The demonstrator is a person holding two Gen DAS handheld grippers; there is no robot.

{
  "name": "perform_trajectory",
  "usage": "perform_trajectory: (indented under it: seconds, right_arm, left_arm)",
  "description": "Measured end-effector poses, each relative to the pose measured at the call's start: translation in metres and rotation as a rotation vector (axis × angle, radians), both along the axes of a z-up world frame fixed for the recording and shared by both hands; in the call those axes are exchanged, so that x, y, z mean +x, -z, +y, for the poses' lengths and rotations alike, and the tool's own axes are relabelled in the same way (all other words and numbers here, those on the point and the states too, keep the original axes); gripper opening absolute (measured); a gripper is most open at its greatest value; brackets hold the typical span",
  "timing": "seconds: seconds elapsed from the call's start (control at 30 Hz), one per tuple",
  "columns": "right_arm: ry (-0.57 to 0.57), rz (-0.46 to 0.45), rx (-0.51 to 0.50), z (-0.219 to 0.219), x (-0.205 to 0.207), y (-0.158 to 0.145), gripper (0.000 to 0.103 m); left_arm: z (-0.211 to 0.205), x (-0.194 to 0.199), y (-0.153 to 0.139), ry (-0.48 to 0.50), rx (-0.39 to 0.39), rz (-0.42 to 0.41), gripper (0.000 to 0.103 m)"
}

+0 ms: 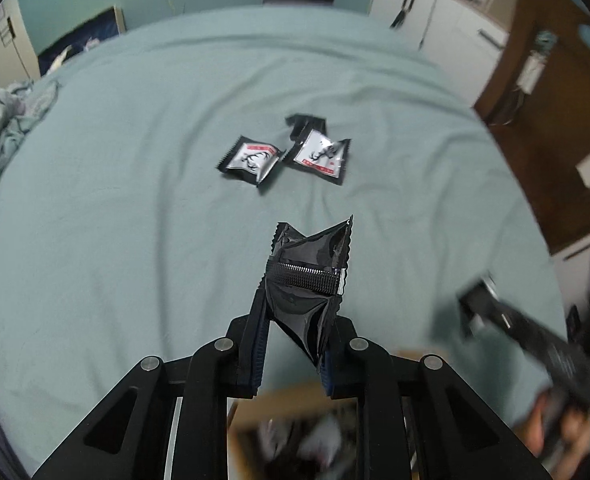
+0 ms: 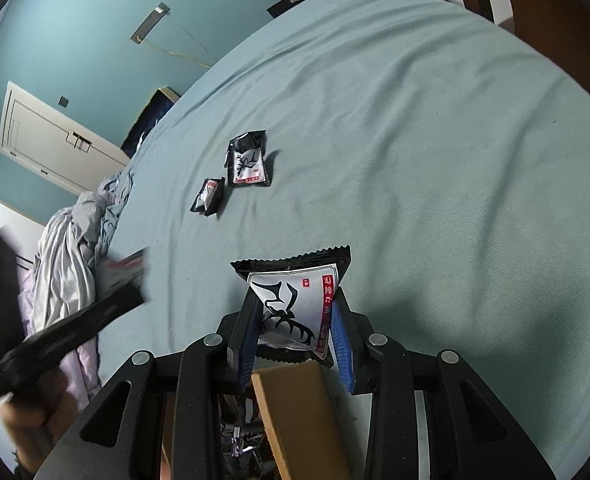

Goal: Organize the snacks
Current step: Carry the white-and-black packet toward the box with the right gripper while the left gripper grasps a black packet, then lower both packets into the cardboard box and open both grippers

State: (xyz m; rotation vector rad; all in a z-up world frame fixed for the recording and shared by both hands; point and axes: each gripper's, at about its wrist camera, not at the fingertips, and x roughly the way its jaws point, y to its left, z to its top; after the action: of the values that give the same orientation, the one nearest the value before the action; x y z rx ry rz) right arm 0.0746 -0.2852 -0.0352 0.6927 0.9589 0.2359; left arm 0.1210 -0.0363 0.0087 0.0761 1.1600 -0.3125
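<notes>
The packet (image 2: pixel 295 304) in the right gripper (image 2: pixel 295 332) bears a red strip of characters, too small to read; nothing else is legible.

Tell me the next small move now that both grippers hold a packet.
Probably lower the right gripper and drop its packet into the box. That box sits just beneath it, other packets already inside. The left gripper also grips a packet and can follow. Loose packets remain on the bed.
</notes>
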Motion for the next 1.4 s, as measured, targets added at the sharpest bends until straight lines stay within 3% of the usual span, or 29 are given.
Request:
perform_trajectory:
  seconds: [0.17,0.37,0.4,0.5,0.63,0.83,1.0,1.17,1.23,1.3,1.4]
  right_arm:
    - [-0.012,-0.012,-0.022,0.006,-0.013,-0.008,0.031]
    - [-0.032,-0.052,-0.042,0.009,-0.033,-0.019,0.031]
    - [-0.039,-0.064,-0.045,0.01,-0.037,-0.021,0.031]
    - [-0.067,-0.113,-0.061,0.016,-0.053,-0.03,0.031]
    - [-0.115,-0.155,-0.056,0.028,-0.07,-0.031,0.031]
    - [-0.213,-0.197,-0.104,0.051,-0.074,-0.031,0.031]
    - [-0.323,-0.214,-0.152,0.073,-0.069,-0.031,0.032]
    - [-0.375,-0.136,-0.167,0.086,-0.057,-0.022,0.033]
    - [-0.347,-0.084,-0.142,0.084,-0.049,-0.016,0.043]
    - [-0.307,-0.065,-0.123,0.078,-0.043,-0.014,0.06]
    - [-0.245,-0.076,-0.117,0.069,-0.04,-0.019,0.067]
  left_arm:
    - [0.016,-0.049,-0.015,0.096,0.002,-0.039,0.021]
    - [0.01,-0.102,0.016,0.237,-0.014,-0.022,0.024]
    - [0.008,-0.104,0.02,0.253,-0.024,-0.022,0.029]
    - [0.008,-0.11,0.029,0.26,-0.015,-0.026,0.062]
    - [0.017,-0.106,0.02,0.209,0.009,-0.115,0.081]
    - [0.044,-0.094,0.013,0.033,0.139,-0.249,0.082]
    - [0.052,-0.084,0.015,-0.016,0.14,-0.238,0.082]
    - [0.054,-0.085,0.017,-0.027,0.148,-0.228,0.082]
    - [0.053,-0.085,0.018,-0.03,0.155,-0.224,0.082]
    - [0.054,-0.086,0.018,-0.032,0.154,-0.223,0.082]
    - [0.053,-0.087,0.017,-0.031,0.157,-0.224,0.082]
